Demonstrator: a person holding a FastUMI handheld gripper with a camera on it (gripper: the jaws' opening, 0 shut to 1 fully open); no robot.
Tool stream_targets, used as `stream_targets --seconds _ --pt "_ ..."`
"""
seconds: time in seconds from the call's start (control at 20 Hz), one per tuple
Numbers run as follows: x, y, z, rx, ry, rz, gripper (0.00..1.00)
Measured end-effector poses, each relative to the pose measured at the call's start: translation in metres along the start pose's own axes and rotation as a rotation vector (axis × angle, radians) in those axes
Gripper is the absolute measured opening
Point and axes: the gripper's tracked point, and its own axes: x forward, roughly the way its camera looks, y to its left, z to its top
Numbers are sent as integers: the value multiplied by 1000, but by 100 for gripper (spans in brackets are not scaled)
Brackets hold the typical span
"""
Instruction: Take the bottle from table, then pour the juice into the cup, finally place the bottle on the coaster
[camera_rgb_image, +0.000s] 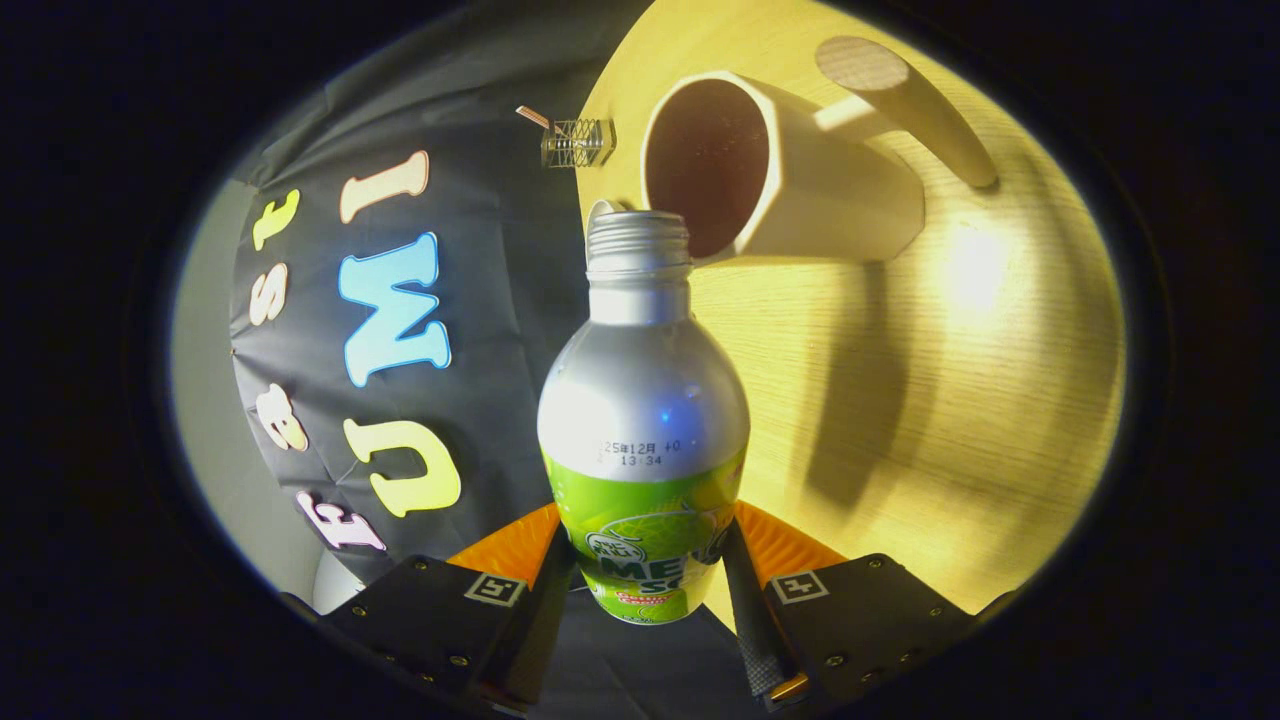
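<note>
The table (900, 400) is pale wood with a fine straight grain, and the whole scene looks turned on its side, so its surface runs up beyond the fingers like a wall. A soft shadow lies across it near the bottle.

The bottle (643, 420) is metal: a smooth silver shoulder and neck, a ribbed screw thread at the open mouth, and a glossy green wrap round the lower body. A small printed date code sits on the silver part; the large letters on the wrap are partly hidden by the fingers.

The gripper (645, 575) is closed on the bottle, one finger pressing each side of the green wrap.

The cup (780, 170) is off-white with flat facets and a dark inside. Its mouth sits just beyond the bottle's mouth, almost touching.

A round wooden peg (905, 105) stands just behind the cup.
</note>
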Motion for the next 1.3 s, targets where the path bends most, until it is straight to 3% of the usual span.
stream_targets --seconds 1.3 --pt "-1 13 -2 157 50 -12 74"
